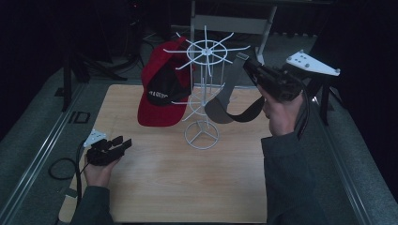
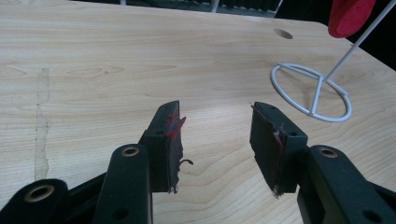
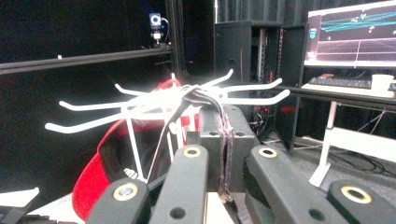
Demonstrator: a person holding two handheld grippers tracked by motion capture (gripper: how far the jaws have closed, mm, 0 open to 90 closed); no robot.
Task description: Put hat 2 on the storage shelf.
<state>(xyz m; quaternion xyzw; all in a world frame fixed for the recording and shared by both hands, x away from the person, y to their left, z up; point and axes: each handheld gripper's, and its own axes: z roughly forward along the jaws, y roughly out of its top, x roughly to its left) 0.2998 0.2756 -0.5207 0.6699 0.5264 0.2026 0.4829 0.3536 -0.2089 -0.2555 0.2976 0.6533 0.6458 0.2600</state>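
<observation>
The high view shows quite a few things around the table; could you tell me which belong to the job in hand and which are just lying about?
In use:
- grey cap, clamped in the right gripper
- white wire rack, where it seems headed
- red cap, already hanging on the rack

Not in use:
- left gripper, open and empty on the table
- monitor in the background

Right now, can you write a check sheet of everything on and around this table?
Surface: pale wooden table, bare in front.
Job's things: white wire rack standing upright; red cap hanging on it; grey visor held beside its top prongs.
Clutter: nothing seen.
Grippers: left gripper open, low over the table; right gripper shut on the visor's strap.
Cables: black cable looped at the table's left edge.
Surroundings: dark room, lit monitor.
</observation>
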